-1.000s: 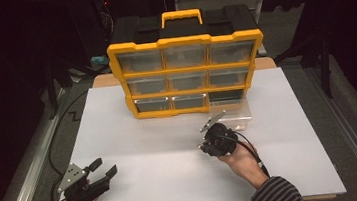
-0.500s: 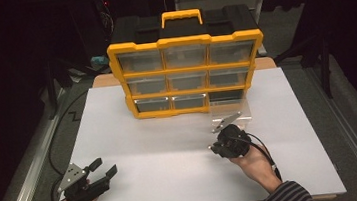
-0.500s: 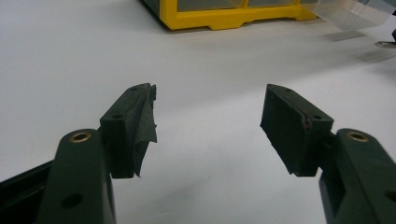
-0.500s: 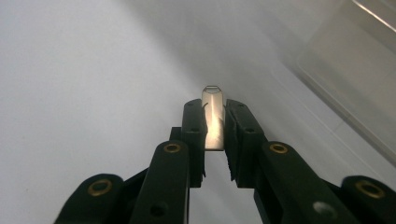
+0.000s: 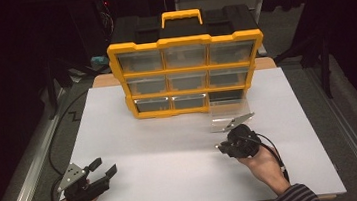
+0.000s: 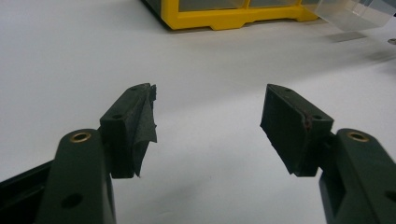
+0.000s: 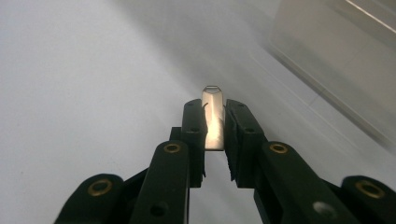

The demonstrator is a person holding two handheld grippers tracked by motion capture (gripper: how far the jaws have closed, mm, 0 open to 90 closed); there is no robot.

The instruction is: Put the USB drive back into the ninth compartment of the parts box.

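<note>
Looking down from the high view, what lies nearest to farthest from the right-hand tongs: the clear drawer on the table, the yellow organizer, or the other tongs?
1. Clear drawer, just beyond the right tongs.
2. Yellow organizer, farther back, table centre.
3. Left tongs, across at the near-left corner.

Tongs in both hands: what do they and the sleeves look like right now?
Both are black, two-jawed, with brass-coloured screw eyes. The left tongs carry a grey three-cornered plate on top, and frayed black padding lines one jaw. A black cable loops off the right tongs. The right sleeve is dark with thin stripes.
</note>
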